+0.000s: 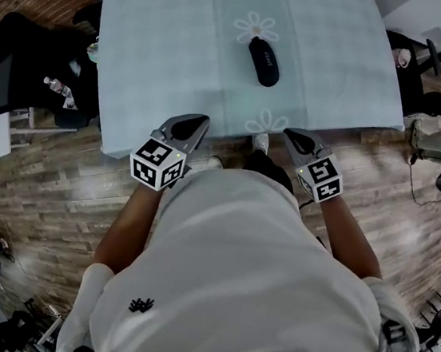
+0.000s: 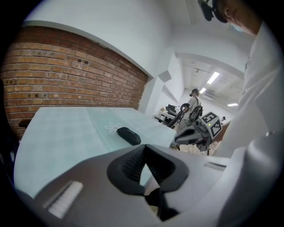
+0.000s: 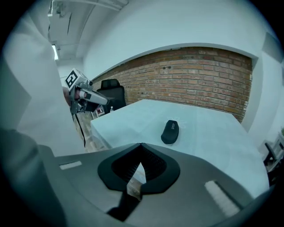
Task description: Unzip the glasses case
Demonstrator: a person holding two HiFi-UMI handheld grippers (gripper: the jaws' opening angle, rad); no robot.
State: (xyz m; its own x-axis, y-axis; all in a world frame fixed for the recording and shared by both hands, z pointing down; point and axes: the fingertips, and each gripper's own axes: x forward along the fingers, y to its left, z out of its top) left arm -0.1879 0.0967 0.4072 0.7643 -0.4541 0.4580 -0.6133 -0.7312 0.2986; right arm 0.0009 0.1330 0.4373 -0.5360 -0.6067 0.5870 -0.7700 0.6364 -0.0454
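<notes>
Evidently nothing begun yet. Toward the far middle of the bench [image 1: 155, 58], a dark glasses case [image 1: 264, 61], flat on the pale cloth [image 1: 340, 66], far end just beside a printed daisy [image 1: 256, 28], long side running near to far. Closed all round, to judge by the smooth outline; zip pull too small to find in any view. Set out in the open, probably to leave room for a reach from left and right alike.

At the near edge of the bench, both tools raised side by side, well apart from the case. Left tongs [image 1: 198, 120]: shut tip to tip, with nothing between. Right tongs [image 1: 292, 135]: likewise shut on nothing. Held level and aimed at the case from either side, most likely as a ready stance before an approach on each end.

Next, by this reading: opening both, pinning the shell with one and taking the zip pull with the other. Smooth, rounded and light by the look, so apt to slide on the cloth unless held down. Off the left side, a black chair [image 1: 15, 55] on the wood floor [image 1: 57, 190].
</notes>
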